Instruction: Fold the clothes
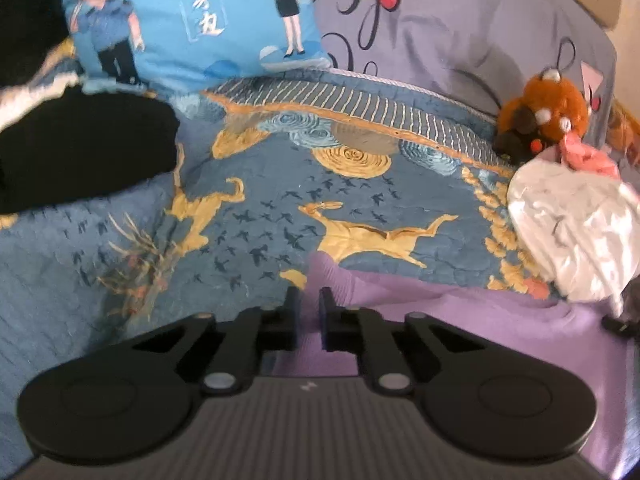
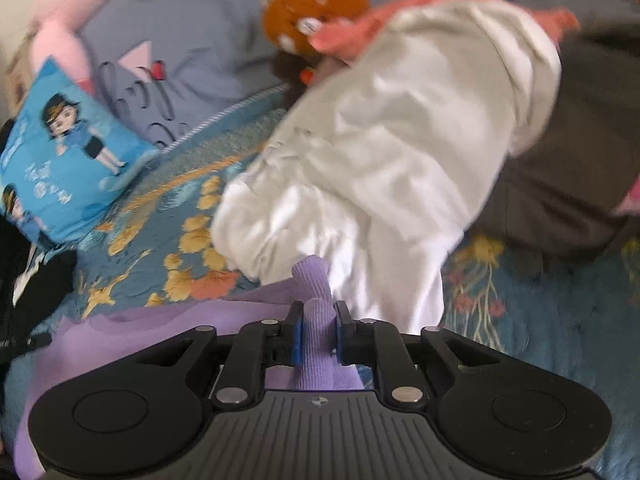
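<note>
A purple knit garment [image 1: 460,312] lies on the patterned blue bedspread [image 1: 280,208]. My left gripper [image 1: 309,300] sits at the garment's upper left corner, its jaws nearly closed with purple cloth between and below them. In the right wrist view my right gripper [image 2: 317,312] is shut on a bunched fold of the purple garment [image 2: 314,280], which sticks up between the blue pads and trails down to the left. A white garment [image 2: 380,160] lies piled just beyond the right gripper.
A blue cartoon pillow [image 1: 192,20] and a black garment [image 1: 80,152] lie at the left. An orange plush toy [image 1: 548,104] and pink cloth [image 1: 588,156] sit by the white pile [image 1: 576,224]. A dark grey garment [image 2: 560,168] lies at the right.
</note>
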A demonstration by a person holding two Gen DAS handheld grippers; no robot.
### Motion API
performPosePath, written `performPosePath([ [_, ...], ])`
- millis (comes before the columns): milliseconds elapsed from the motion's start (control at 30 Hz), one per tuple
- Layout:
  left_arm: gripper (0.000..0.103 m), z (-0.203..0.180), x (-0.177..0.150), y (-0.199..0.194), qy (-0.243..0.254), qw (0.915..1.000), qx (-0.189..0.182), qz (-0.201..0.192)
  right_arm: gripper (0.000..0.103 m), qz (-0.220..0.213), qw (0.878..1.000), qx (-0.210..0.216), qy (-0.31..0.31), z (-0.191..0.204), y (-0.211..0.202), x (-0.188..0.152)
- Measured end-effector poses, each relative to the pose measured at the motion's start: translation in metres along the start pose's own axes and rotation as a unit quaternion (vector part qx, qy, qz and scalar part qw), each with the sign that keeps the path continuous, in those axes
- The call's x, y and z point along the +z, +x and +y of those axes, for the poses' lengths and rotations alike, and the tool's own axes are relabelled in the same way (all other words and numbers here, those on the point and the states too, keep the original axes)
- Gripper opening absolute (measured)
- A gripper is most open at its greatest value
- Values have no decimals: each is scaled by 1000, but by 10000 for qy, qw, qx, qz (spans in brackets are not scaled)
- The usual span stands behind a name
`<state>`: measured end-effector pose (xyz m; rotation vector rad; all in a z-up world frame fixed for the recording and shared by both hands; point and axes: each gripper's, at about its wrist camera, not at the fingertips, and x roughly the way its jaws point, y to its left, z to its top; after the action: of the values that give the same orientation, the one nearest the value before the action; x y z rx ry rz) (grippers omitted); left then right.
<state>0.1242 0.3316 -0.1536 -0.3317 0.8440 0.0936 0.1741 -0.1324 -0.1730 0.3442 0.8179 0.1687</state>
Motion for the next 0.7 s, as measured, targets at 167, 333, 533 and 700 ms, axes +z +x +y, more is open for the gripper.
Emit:
performPosePath([
  [167, 49, 9, 1, -18, -206, 9991, -282, -254, 38, -293, 9994, -55, 150, -4, -20, 5],
  [333, 65, 38, -1, -27, -934, 9934, -579, -331, 40, -499, 9987, -15, 124, -10, -46, 9],
  [533, 102, 53, -17, -32, -1148, 9882, -548, -850, 42, -541, 9983, 70, 190, -11, -61, 3],
  [700, 103, 35, -23, -41, -251, 9915, -731, -1050, 42, -474, 9986, 76, 234, -8, -62, -5],
])
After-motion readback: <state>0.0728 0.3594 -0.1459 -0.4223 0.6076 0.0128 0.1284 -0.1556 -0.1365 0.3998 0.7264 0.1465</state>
